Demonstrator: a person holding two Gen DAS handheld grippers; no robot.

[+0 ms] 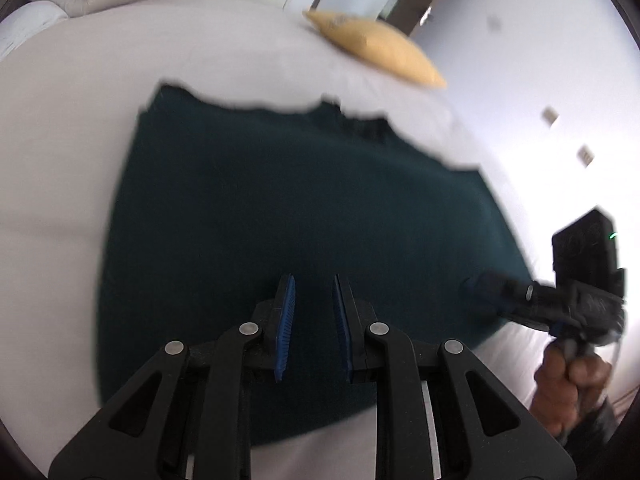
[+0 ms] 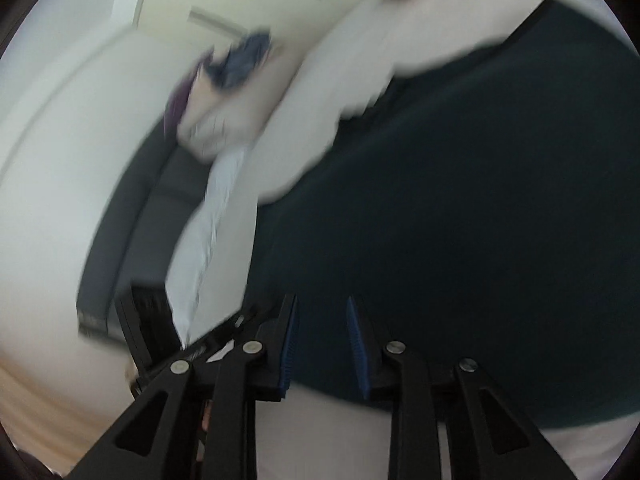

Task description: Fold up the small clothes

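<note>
**Both grippers open over the dark garment, nothing yet pinched**

A dark teal garment (image 1: 304, 216) lay spread flat on the white bed (image 1: 64, 152), covering most of the middle of the mattress. Its far edge looked uneven and ragged in outline, though motion blur made the detail there unreliable. A yellow pillow (image 1: 376, 48) sat near the far edge of the bed, well apart from the cloth.

The left gripper (image 1: 314, 300) hovered over the near part of the garment with its blue-padded fingers spread and only fabric showing in the gap; it held nothing. The right gripper (image 2: 322, 324) was likewise spread and empty, poised above the garment's near edge where cloth met bare sheet. In the left wrist view the right gripper also appeared at the garment's right-hand edge, gripped by the person's hand (image 1: 572, 380).

Both views were smeared, the right one heavily, which suggested quick movement. That seemed the main risk: a fast descent could land the pads on the middle of the cloth rather than on an edge or corner, so they would bunch fabric instead of lifting a clean layer. A pinch taken too deep could also catch the bedsheet beneath. If the two grippers took hold at uneven heights along the edge, the fold would likely come out skewed.
</note>
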